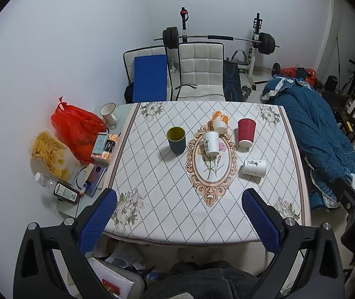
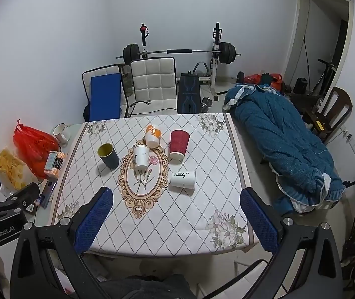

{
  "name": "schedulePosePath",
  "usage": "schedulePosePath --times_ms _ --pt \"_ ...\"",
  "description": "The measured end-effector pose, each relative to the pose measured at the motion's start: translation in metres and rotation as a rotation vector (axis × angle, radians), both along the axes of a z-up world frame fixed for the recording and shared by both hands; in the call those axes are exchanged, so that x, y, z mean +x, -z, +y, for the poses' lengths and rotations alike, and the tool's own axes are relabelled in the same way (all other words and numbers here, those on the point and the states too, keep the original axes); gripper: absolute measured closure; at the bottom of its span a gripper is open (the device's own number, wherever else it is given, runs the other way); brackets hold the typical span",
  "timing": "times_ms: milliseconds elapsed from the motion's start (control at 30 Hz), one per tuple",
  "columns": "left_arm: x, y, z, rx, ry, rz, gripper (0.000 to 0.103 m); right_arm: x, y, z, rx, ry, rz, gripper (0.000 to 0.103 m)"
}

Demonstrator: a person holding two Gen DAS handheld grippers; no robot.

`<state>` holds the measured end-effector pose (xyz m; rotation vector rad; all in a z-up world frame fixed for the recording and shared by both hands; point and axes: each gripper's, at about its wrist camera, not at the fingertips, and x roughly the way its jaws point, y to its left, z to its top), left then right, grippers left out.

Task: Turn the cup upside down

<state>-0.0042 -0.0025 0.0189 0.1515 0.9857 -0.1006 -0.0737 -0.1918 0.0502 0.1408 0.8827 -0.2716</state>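
Note:
Several cups stand on the patterned tablecloth [image 1: 167,199]. A dark cup with a yellow inside [image 1: 176,139] [image 2: 108,155] stands upright, mouth up. A white paper cup [image 1: 211,143] [image 2: 141,157], an orange-and-white cup [image 1: 219,121] [image 2: 153,135] and a red ribbed cup [image 1: 246,132] [image 2: 178,144] stand upright too. A white cup with black writing [image 1: 254,167] [image 2: 183,179] lies on its side. My left gripper [image 1: 178,214] and right gripper [image 2: 176,211] are open and empty, held above the near table edge.
A side table at the left holds a red bag [image 1: 77,129], a bag of chips [image 1: 51,155], a white mug [image 1: 108,113], bottles and boxes. White chairs [image 1: 199,71] and a barbell rack stand behind the table. A blue quilt [image 1: 317,134] lies at the right.

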Motion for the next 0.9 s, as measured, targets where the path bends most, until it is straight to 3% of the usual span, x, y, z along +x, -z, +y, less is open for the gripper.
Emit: schedulePosePath --times_ms 900 --pt "0.0094 -0.0014 -0.0053 0.002 0.019 -0.010 0.000 0.0000 -0.0076 -0.0080 0.013 0.010 -0.004 0.000"
